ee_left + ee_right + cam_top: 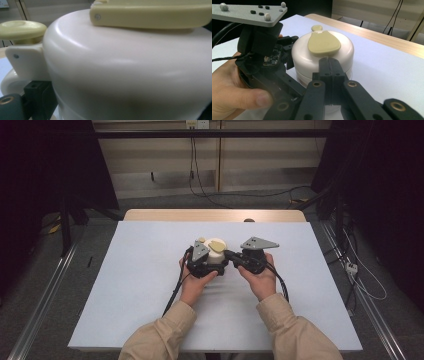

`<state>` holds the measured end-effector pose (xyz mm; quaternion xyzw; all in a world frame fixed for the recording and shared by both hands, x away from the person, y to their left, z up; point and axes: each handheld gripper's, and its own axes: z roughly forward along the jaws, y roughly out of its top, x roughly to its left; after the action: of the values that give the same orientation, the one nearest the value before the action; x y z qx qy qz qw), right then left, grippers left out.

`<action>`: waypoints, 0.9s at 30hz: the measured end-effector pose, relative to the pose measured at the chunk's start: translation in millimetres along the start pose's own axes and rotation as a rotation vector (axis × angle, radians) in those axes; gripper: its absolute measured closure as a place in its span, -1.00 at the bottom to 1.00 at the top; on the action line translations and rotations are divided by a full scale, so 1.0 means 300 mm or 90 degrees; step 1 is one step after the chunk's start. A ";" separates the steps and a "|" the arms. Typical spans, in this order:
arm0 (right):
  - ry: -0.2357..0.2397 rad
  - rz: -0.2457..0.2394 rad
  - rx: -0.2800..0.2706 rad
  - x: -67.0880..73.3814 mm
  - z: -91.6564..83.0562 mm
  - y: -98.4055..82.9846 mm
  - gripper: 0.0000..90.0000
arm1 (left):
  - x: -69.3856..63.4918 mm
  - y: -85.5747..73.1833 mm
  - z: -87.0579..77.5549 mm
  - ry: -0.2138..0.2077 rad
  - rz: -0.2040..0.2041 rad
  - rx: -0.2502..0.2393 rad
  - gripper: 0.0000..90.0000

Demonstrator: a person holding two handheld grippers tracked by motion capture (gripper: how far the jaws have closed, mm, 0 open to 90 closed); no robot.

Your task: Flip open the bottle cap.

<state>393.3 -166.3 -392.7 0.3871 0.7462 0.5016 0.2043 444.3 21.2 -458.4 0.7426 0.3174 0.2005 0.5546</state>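
A round white container with a pale yellow flap on its lid and a small yellow knob at its far side stands mid-table. My left gripper reaches around it from the left. One black finger lies against the container's wall, and the other is a dark edge at the far right. My right gripper is shut with nothing between its jaws, and its joined tips rest against the near rim of the container. A hand holds each gripper.
The table has a white cover, with a bare wooden strip along its far edge. A small dark object sits on that strip. Cables lie on the floor to the right. White surface spreads out on all sides of the container.
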 end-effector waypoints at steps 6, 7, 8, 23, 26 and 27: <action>0.002 -0.001 -0.003 0.002 0.001 0.009 1.00 | 0.000 0.000 0.000 0.000 0.001 0.000 -0.88; 0.002 -0.001 -0.002 0.002 0.001 0.010 1.00 | -0.001 0.000 0.000 0.001 -0.001 -0.001 -0.88; 0.001 -0.001 -0.001 0.003 0.000 0.011 1.00 | -0.001 0.000 0.000 0.001 -0.001 -0.001 -0.88; 0.000 -0.008 0.007 0.002 0.001 0.023 1.00 | 0.000 0.000 0.001 0.002 0.003 0.000 -0.88; 0.000 -0.007 0.004 -0.001 0.001 0.025 1.00 | 0.000 0.000 0.001 0.003 0.004 0.001 -0.89; -0.001 -0.006 0.005 -0.002 0.001 0.027 1.00 | 0.000 0.000 0.001 0.002 0.004 0.002 -0.89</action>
<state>396.9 -164.9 -385.5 0.3846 0.7498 0.4974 0.2062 444.4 21.0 -458.4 0.7441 0.3163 0.2033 0.5522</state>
